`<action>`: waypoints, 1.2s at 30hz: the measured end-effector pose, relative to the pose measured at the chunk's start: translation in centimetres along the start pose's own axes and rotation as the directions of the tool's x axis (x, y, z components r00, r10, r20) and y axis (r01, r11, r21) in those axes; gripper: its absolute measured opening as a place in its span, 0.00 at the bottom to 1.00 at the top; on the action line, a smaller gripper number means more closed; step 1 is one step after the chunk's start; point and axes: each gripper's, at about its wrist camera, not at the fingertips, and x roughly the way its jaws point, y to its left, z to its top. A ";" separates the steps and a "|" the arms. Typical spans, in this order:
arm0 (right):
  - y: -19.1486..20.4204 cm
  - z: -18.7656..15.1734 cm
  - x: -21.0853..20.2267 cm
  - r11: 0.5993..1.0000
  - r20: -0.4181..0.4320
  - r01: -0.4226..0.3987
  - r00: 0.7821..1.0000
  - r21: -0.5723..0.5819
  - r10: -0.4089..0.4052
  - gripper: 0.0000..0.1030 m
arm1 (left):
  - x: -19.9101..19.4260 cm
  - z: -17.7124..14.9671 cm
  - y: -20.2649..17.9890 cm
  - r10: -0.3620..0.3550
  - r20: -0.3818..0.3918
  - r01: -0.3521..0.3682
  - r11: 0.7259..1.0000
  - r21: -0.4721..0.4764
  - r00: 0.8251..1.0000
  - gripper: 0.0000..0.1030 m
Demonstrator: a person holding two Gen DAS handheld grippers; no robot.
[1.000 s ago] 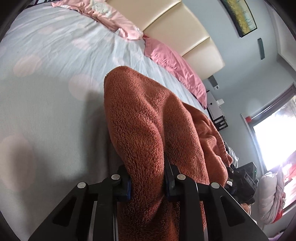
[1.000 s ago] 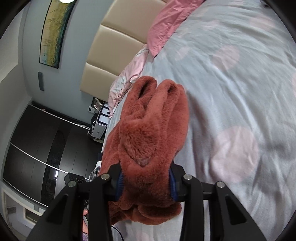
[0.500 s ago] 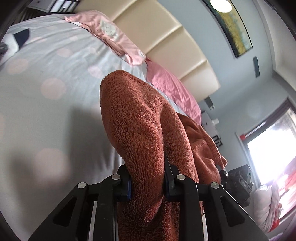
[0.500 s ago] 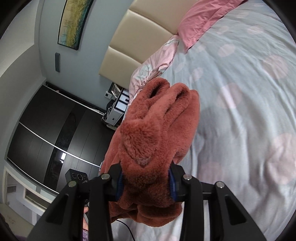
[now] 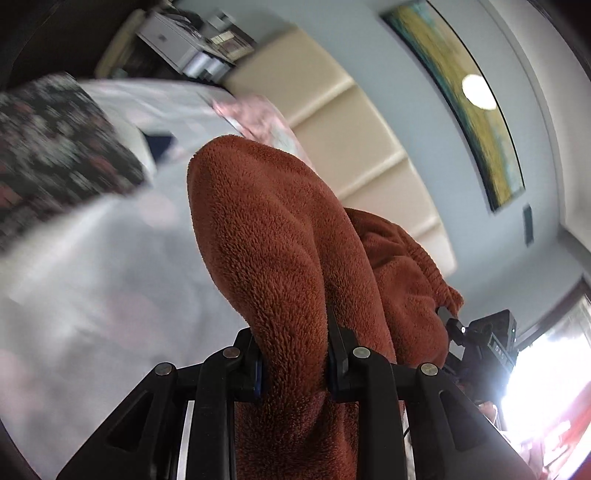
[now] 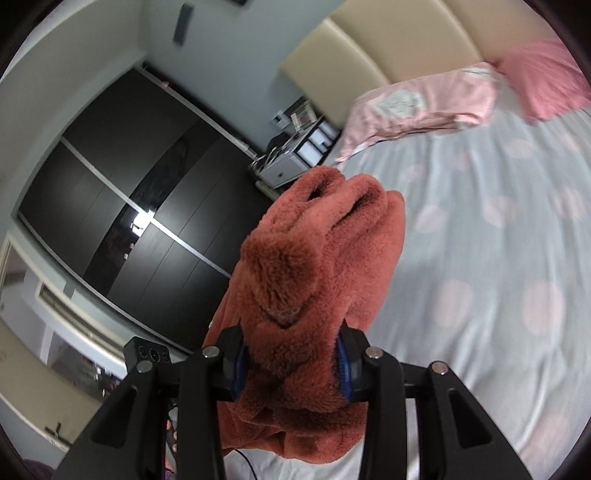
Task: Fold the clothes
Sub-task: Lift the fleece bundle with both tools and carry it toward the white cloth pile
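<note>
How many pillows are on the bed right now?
2: a pale pink pillow against the headboard, and a deeper pink pillow beside it at the frame's right edge. Others may be hidden.

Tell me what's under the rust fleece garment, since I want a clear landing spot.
Polka-dot bedsheet lies below the fleece garment, held by both tongs. The patch directly beneath it is covered.

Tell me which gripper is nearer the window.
Right. The right gripper sits between the left gripper and the bright window; both grip the fleece garment.
</note>
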 end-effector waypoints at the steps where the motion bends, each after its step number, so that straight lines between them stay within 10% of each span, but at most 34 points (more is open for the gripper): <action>1: 1.0 0.7 1.9 1.000 -0.021 -0.017 1.000 -0.017 0.017 0.34 | -1.0 0.9 0.7 0.016 0.025 -0.015 1.000 -0.008 1.000 0.24; 9: 10.1 5.0 17.3 0.963 -0.169 -0.173 0.976 -0.209 0.138 0.34 | -8.6 8.0 6.4 0.170 0.180 -0.163 0.985 -0.055 0.969 0.24; 20: 18.3 8.0 35.7 0.857 -0.337 -0.332 0.920 -0.394 0.201 0.34 | -13.4 11.3 12.2 0.376 0.346 -0.337 0.926 -0.169 0.860 0.24; 26: 19.8 7.3 42.7 0.789 -0.405 -0.335 0.906 -0.515 0.120 0.34 | -12.0 9.3 14.9 0.470 0.359 -0.420 0.882 -0.213 0.806 0.24; 36: 17.3 6.5 47.6 0.823 -0.348 -0.140 0.935 -0.550 -0.074 0.44 | -11.5 9.5 17.3 0.539 0.270 -0.497 0.841 -0.212 0.798 0.25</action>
